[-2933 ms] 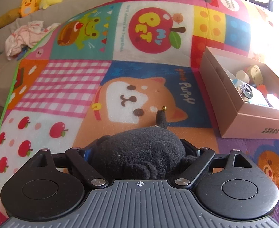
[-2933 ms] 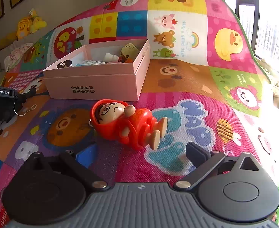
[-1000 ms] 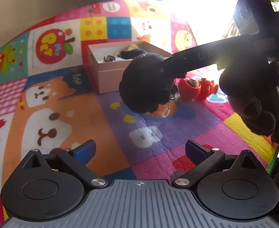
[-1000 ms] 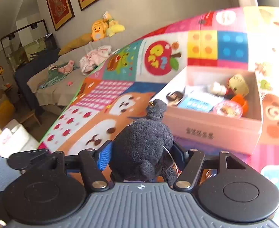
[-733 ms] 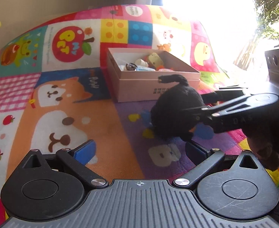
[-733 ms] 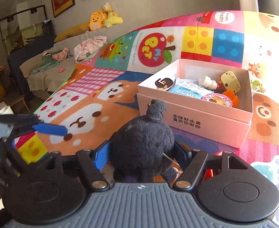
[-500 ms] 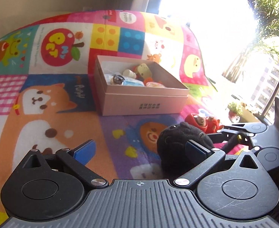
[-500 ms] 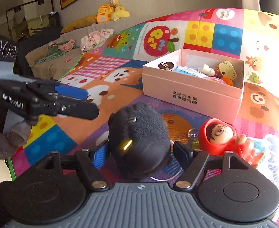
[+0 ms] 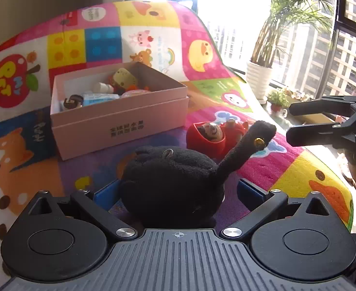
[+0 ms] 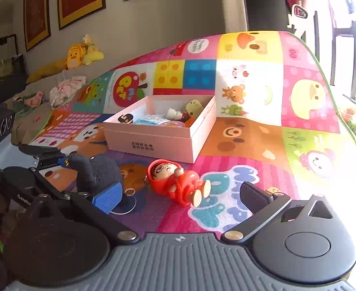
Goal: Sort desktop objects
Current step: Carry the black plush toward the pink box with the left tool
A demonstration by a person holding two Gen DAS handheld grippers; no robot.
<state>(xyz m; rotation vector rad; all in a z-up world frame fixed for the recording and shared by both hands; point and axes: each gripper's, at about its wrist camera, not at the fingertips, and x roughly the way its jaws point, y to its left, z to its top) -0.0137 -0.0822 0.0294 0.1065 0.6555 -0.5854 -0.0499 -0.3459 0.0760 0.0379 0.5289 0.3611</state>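
A black plush toy point(image 9: 173, 186) sits between the fingers of my left gripper point(image 9: 178, 191); the jaws stand wide with a gap on the right side, so they are open around it. It also shows in the right wrist view point(image 10: 97, 172). My right gripper point(image 10: 178, 196) is open and empty, with a red hooded doll point(image 10: 175, 181) lying on the mat just ahead of it. The doll also shows in the left wrist view point(image 9: 214, 135). A pink box point(image 9: 119, 126) holding several small items stands beyond; it also shows in the right wrist view point(image 10: 158, 140).
A colourful play mat point(image 10: 250, 133) covers the surface and drops off at the right edge. A potted plant point(image 9: 260, 77) stands by the window. A sofa with plush toys point(image 10: 80, 53) lies at the far left. A key ring point(image 10: 127, 198) lies beside the black plush.
The right gripper opened, let go of the black plush and pulled back to the right. The left gripper moved in around the plush, which now sits between its fingers.
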